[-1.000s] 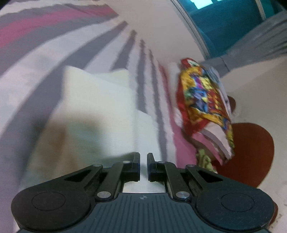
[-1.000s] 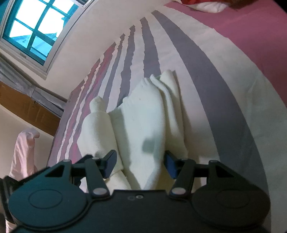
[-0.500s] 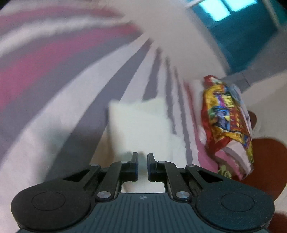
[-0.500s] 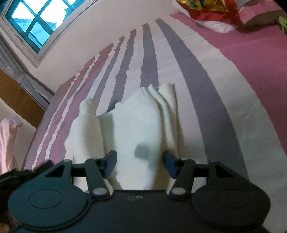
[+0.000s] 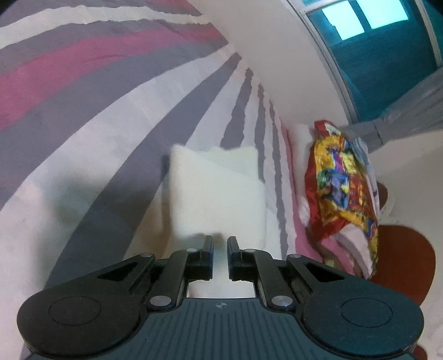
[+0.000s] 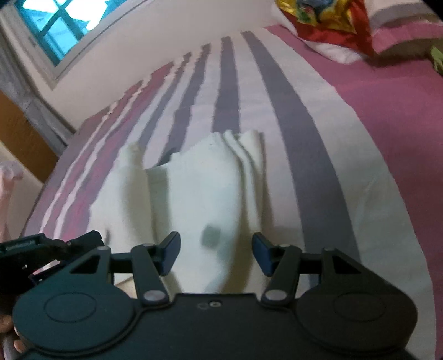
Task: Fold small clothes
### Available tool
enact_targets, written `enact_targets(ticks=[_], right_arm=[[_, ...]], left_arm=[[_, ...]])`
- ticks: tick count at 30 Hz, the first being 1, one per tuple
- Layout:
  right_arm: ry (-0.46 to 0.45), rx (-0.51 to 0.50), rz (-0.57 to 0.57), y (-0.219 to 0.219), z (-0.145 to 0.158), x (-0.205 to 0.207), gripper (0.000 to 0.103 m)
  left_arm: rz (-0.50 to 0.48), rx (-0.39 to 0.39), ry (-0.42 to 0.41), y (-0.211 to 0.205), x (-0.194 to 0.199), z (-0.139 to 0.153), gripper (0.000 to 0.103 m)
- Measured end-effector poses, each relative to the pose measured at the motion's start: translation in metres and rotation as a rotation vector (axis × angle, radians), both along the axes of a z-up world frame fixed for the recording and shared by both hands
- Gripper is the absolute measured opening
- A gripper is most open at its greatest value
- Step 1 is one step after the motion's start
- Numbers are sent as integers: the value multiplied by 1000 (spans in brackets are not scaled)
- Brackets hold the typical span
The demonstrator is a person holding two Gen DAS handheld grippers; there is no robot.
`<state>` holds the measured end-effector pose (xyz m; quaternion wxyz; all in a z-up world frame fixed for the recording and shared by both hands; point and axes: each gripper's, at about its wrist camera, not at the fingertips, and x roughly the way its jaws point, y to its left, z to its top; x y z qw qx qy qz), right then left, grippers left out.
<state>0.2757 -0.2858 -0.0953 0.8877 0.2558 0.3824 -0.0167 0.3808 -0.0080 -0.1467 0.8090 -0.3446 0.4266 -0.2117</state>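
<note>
A folded cream-white garment lies on the striped bedsheet. In the left wrist view my left gripper hovers at its near edge, jaws nearly closed with a narrow gap, holding nothing. In the right wrist view the same garment lies in loose folds with a small grey tag showing. My right gripper is open wide just above its near part, empty. The left gripper's body shows at the left edge of the right wrist view.
A colourful red-yellow cloth pile on pillows sits right of the garment; it also shows in the right wrist view. A red-brown stool stands off the bed. White wall and blue window lie behind.
Both grippers have pulled back from the garment, so it looks smaller and farther. The right jaws stay open, the left jaws stay nearly closed. The garment lies still.
</note>
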Motion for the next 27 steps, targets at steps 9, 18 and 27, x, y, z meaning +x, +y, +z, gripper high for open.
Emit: enact_targets(ticks=[9, 18, 27], right_arm=[[-3, -85, -10, 20, 3, -34, 56], [-25, -140, -86, 10, 7, -42, 56], [-71, -140, -8, 35, 14, -31, 58]], left_arm=[[11, -50, 48, 0, -1, -13, 8], [46, -102, 54, 2, 6, -18, 63], [96, -17, 80, 20, -12, -5, 78]])
